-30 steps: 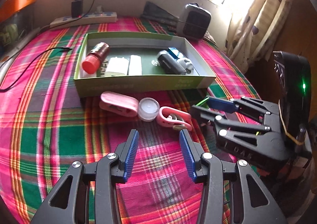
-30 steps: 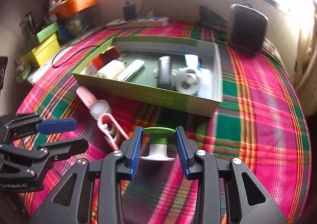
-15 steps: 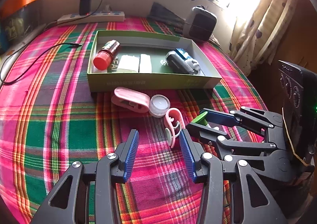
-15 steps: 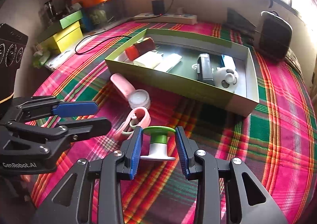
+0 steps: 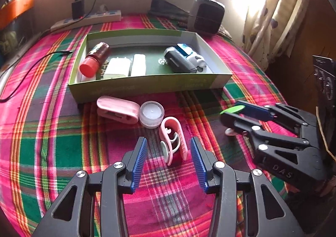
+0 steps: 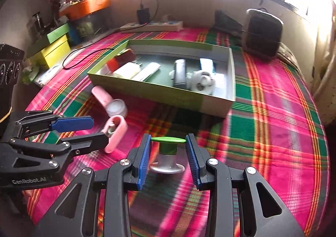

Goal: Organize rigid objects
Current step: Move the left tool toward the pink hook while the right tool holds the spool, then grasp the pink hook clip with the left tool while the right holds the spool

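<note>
A green box on the plaid cloth holds a red-capped bottle, white blocks and a dark device. In front of it lie a pink case, a small clear jar and a pink clip. My left gripper is open, its jaws either side of the pink clip. My right gripper is open around a green-topped, silver-based knob that stands on the cloth. The box also shows in the right wrist view.
A power strip with a charger and cable lies at the back. A dark heater stands at the back right. Coloured boxes and clutter sit at the left. A curtain hangs at the right.
My left gripper has moved forward so its jaws now flank the pink clip. My right gripper stays around the green-topped knob, with its view swung to the right.
</note>
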A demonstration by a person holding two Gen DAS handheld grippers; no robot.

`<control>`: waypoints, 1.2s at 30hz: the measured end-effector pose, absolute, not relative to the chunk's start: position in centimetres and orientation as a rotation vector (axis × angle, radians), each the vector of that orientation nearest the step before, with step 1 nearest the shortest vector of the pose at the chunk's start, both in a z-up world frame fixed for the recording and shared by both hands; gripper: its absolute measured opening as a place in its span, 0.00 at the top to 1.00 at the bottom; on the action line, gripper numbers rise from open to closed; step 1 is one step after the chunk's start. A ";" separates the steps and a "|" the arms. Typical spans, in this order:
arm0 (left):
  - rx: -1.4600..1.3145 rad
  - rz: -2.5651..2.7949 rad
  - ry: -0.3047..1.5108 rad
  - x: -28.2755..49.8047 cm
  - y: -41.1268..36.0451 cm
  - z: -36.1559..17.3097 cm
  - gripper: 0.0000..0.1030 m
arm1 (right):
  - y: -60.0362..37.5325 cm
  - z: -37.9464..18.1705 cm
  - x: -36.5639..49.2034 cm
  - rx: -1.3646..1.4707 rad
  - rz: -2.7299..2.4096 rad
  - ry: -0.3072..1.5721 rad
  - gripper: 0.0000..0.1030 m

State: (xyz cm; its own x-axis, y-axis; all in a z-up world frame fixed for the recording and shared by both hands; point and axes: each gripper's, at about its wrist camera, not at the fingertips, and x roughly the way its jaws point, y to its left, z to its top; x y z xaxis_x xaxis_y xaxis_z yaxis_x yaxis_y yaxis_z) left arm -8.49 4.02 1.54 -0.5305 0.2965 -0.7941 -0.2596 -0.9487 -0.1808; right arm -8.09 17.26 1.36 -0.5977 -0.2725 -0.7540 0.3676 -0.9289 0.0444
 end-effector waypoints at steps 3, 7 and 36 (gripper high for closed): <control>-1.312 2.542 0.009 -8.6 4.6 1.4 0.59 | 17.9 1.4 -8.1 1.158 -2.545 0.165 0.66; -1.332 2.564 0.041 -8.8 4.9 1.1 0.59 | 18.4 1.4 -8.2 1.152 -2.561 0.166 0.66; -1.284 2.611 0.081 -9.0 5.3 0.8 0.78 | 18.6 0.6 -8.4 1.153 -2.562 0.163 0.66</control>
